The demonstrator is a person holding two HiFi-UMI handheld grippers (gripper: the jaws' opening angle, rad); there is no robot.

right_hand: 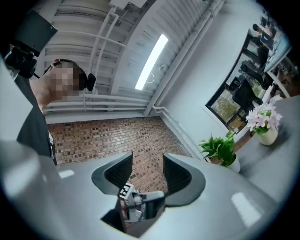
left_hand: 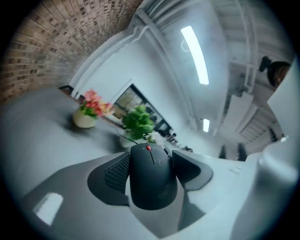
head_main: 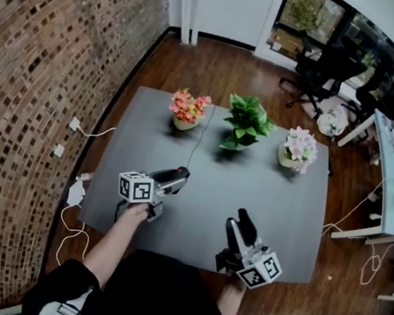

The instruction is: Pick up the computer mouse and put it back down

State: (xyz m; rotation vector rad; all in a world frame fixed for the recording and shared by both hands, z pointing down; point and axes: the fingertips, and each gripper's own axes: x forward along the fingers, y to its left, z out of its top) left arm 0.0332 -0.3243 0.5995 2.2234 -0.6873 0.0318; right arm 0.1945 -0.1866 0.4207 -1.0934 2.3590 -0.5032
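Observation:
A black computer mouse (left_hand: 151,180) with a red scroll wheel sits between the pads of my left gripper (left_hand: 150,157), which is shut on its sides. In the head view that gripper (head_main: 179,175) points to the right over the near left part of the grey table (head_main: 271,192), with the mouse (head_main: 179,172) at its tip. The mouse's thin cable (head_main: 197,142) runs away toward the plants. Whether the mouse touches the table I cannot tell. My right gripper (head_main: 244,220) hovers at the near right, tilted slightly upward. Its jaws (right_hand: 147,161) are open with nothing between them.
Three pots line the table's far side: pink and orange flowers (head_main: 187,109), a green plant (head_main: 247,122), pale pink flowers (head_main: 297,148). A brick wall (head_main: 43,68) runs along the left, with cables on the floor beside it. Office chairs (head_main: 316,72) stand at the back right.

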